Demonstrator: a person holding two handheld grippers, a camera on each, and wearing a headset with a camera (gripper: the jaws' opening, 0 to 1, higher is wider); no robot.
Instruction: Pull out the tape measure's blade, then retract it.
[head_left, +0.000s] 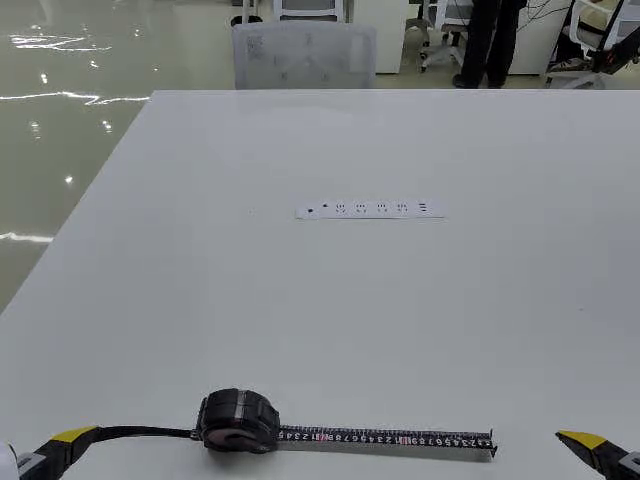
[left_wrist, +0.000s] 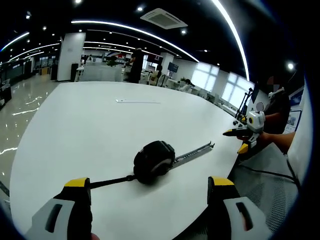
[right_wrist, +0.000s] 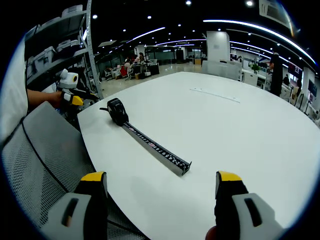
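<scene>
Table (head_left: 300, 300): white, broad, with the tape measure lying at its near edge.
Chair (head_left: 303, 55): grey mesh back, pushed up to the far edge of the table.
Power strip (head_left: 370, 209): white, flat at mid-table, a row of sockets on top, well apart from the tape measure.
Left gripper (left_wrist: 149, 182): yellow-tipped jaws spread wide, nothing between them, pointing at the case from beside the table's edge.
Right gripper (right_wrist: 161, 176): yellow-tipped jaws spread wide, gripping nothing, facing the blade's free end from a short way off.
Tape measure (head_left: 238, 421): black case, lying on its side between the two grippers, nearer the left one; reddish patch on its face, wording too small to read.
Blade (head_left: 390, 440): drawn out flat on the table toward the right gripper, end hook resting on the surface.
Strap (head_left: 140, 433): black, running from the case up to one jaw tip of the left gripper; contact impossible to tell.
Writing: black digits in repeating runs of 1 to 9 along the blade, a few marks in red.
</scene>
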